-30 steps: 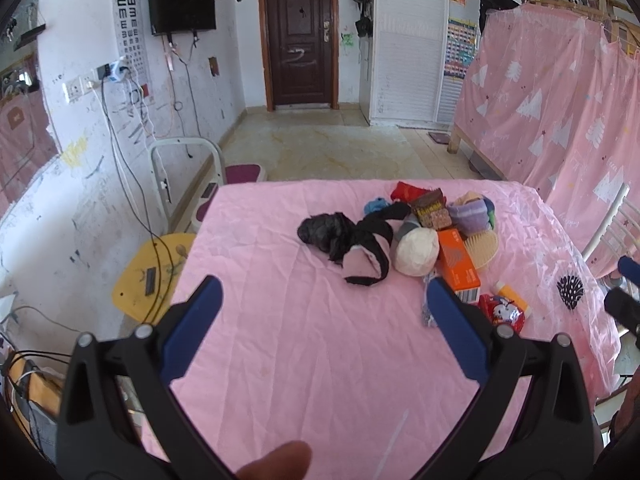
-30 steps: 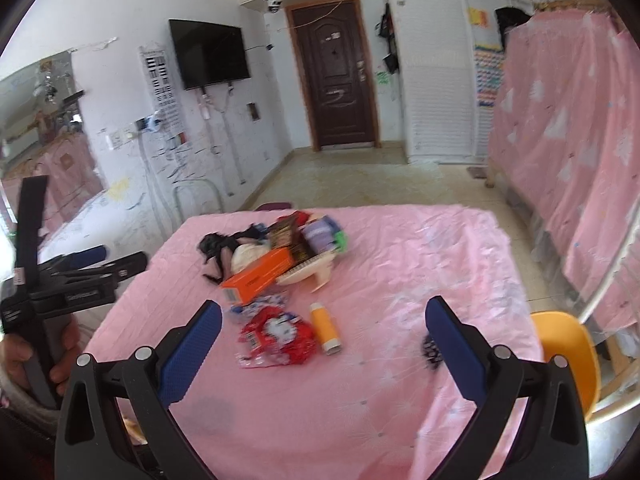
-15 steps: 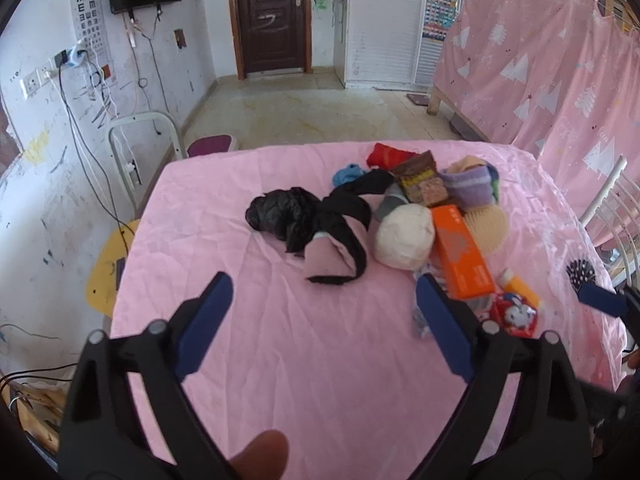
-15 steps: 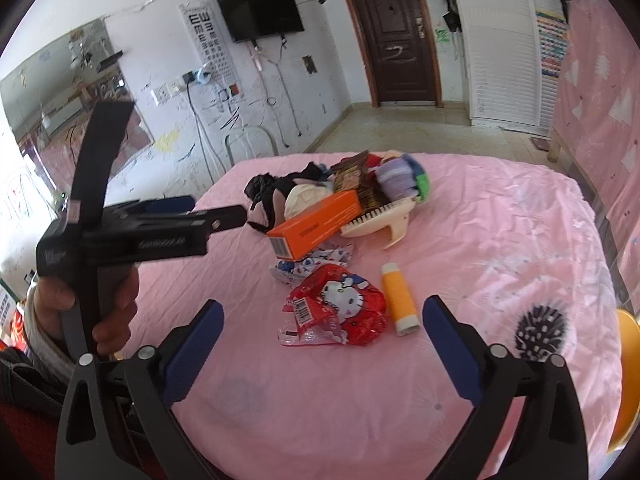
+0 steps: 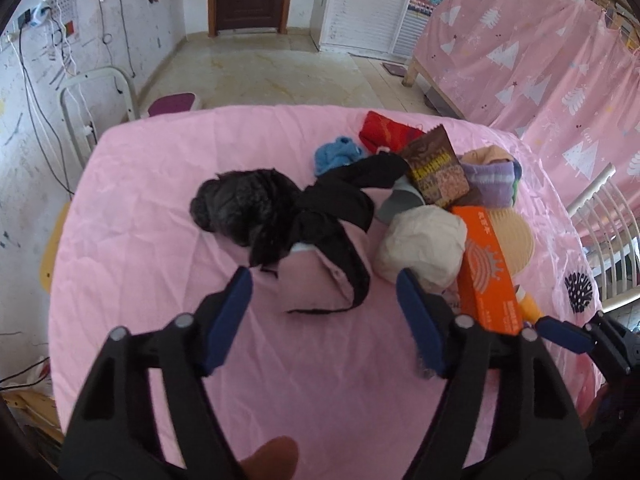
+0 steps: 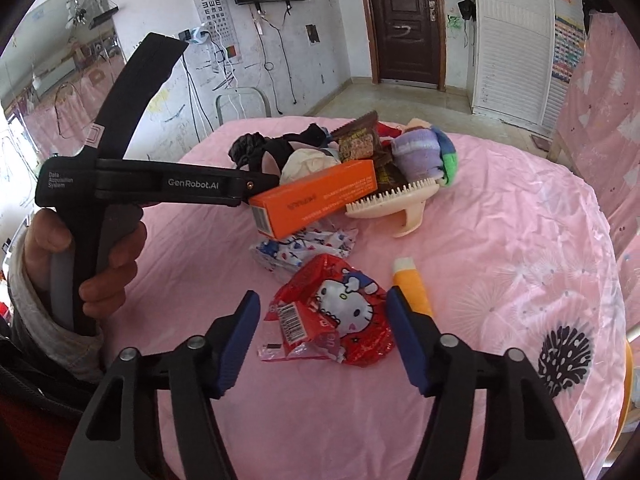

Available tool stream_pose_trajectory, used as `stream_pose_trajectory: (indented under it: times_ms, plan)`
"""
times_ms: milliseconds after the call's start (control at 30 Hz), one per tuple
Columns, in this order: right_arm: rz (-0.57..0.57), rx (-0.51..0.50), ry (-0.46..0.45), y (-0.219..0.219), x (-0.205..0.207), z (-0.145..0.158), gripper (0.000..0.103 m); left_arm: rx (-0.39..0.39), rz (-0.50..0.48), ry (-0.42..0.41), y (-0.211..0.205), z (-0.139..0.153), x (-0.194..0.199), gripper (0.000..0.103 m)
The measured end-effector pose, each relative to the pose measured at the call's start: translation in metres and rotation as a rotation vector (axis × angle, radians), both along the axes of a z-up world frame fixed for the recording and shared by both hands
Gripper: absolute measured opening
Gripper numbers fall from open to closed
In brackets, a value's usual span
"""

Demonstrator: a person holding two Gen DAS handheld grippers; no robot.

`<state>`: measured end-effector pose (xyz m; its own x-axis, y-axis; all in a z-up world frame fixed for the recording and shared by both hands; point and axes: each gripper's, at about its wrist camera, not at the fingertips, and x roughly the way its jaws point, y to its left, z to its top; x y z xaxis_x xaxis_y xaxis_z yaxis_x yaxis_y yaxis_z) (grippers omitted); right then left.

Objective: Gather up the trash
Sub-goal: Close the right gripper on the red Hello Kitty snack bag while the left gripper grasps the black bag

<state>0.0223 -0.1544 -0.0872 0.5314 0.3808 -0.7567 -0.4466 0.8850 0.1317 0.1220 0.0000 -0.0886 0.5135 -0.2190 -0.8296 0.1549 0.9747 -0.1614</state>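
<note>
One red wrapper (image 6: 332, 316), long axis crosswise

The tablecloth (image 6: 500, 216) is pink, printed with white dandelion heads and 1 black dotted one (image 6: 563, 354). The wrapper (image 6: 332, 312) is red with a white cartoon cat and a barcode. The tube (image 6: 412, 286) is orange-yellow with a white cap. The box (image 6: 316, 200) is orange. The comb (image 6: 394, 206) is cream. The sock (image 6: 420, 152) is lilac, blue and green. The curtain (image 5: 540, 48) is pink with white trees. Both grippers' pads (image 6: 238, 338) are blue on black arms.
</note>
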Motion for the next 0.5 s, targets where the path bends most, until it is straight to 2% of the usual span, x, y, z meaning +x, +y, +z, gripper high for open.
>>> stream_pose_trajectory:
  times_ms: [67, 100, 133, 233, 367, 500]
  plan:
    - [-0.002, -0.007, -0.004, 0.001, 0.002, -0.003, 0.046, -0.011, 0.002, 0.019, 0.000, -0.005, 0.002, 0.052]
    - [-0.006, -0.021, -0.012, 0.002, 0.003, -0.004, 0.040, -0.014, 0.005, 0.024, -0.001, -0.006, 0.003, 0.043]
    - [-0.009, -0.033, -0.018, 0.002, 0.002, -0.005, 0.036, -0.015, 0.008, 0.018, -0.001, -0.006, 0.002, 0.039]
    - [-0.009, -0.040, -0.030, 0.001, 0.002, -0.006, 0.028, -0.014, 0.011, 0.002, -0.001, -0.004, -0.002, 0.032]
    - [-0.006, -0.023, -0.060, -0.001, -0.003, -0.001, 0.016, -0.001, 0.012, -0.014, 0.000, -0.001, -0.009, 0.028]
    - [-0.011, -0.010, -0.072, -0.007, -0.009, 0.003, 0.015, 0.009, 0.018, -0.040, -0.002, 0.009, -0.017, 0.028]
